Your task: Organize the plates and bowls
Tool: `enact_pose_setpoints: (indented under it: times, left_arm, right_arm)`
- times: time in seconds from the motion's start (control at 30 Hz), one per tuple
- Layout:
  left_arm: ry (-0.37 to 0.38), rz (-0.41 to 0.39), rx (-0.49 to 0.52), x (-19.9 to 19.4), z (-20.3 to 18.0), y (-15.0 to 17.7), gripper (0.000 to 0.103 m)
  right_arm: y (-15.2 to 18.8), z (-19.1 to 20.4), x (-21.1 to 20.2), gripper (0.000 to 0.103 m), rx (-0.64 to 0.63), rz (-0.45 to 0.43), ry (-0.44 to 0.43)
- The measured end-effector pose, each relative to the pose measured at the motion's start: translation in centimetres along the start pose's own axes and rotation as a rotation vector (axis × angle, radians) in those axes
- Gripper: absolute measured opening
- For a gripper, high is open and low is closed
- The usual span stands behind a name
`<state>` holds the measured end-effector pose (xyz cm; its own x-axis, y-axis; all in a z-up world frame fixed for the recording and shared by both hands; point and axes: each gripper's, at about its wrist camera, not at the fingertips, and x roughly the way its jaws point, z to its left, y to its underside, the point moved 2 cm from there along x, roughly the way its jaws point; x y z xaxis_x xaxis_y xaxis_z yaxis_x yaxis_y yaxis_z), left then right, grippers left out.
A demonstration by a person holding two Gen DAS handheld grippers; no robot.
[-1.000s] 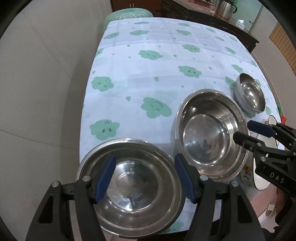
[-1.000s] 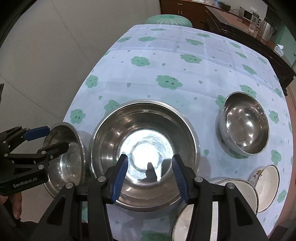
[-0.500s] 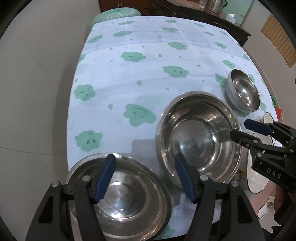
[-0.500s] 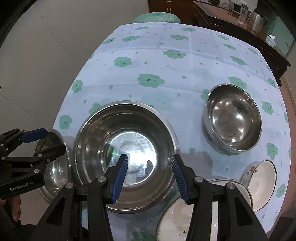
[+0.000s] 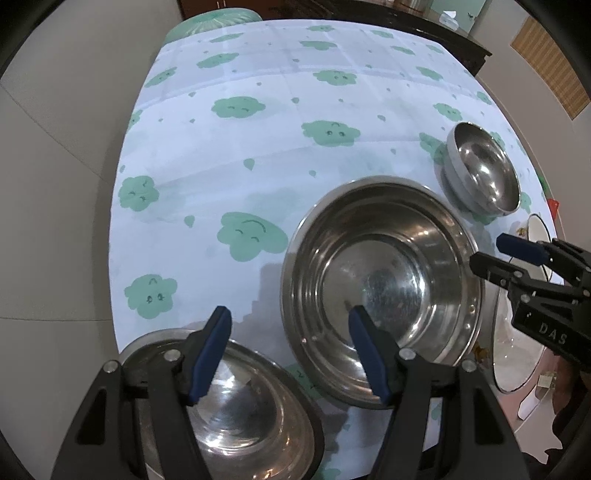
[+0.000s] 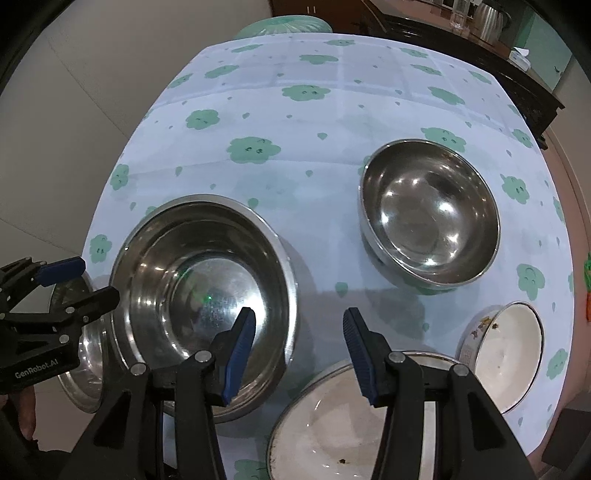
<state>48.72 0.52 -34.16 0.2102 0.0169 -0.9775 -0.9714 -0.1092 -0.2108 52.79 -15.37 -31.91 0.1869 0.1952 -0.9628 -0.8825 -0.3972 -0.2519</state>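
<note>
A large steel bowl (image 5: pixel 380 288) (image 6: pixel 207 295) stands near the table's front edge. To its left lies a shallow steel bowl (image 5: pixel 236 406) (image 6: pixel 85 369), half hidden by the fingers. A smaller steel bowl (image 5: pixel 484 173) (image 6: pixel 428 218) sits further back on the right. A white plate (image 6: pixel 351 424) and a small white bowl (image 6: pixel 506 350) lie at the front right. My left gripper (image 5: pixel 289 317) (image 6: pixel 98 280) hangs open over the gap between the shallow and large bowls. My right gripper (image 6: pixel 299 317) (image 5: pixel 495 256) is open above the large bowl's right rim, holding nothing.
The table (image 5: pixel 258 155) wears a pale blue cloth with green cloud prints. A green stool (image 6: pixel 284 24) stands at its far end and a dark sideboard (image 6: pixel 461 40) with a kettle runs behind. The floor drops off at the left.
Both grippers have drifted right and slightly down. The left one has left the shallow bowl's middle for the gap beside it. The right one has gone from the large bowl's centre to its right rim.
</note>
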Motion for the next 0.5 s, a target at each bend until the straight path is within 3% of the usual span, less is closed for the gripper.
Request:
enact_pose_setpoints:
  times: [0.47,0.5]
  left_arm:
    - [-0.022,0.045,0.021,1.7,-0.6,-0.2,0.067]
    - [-0.021,0.046,0.022,1.8,-0.6,-0.2,0.067]
  right_arm:
    - [0.1,-0.3,1.3,0.052,-0.023,0.036,0.003]
    - [0.1,-0.3,1.4,0.048,-0.03,0.041,0.002]
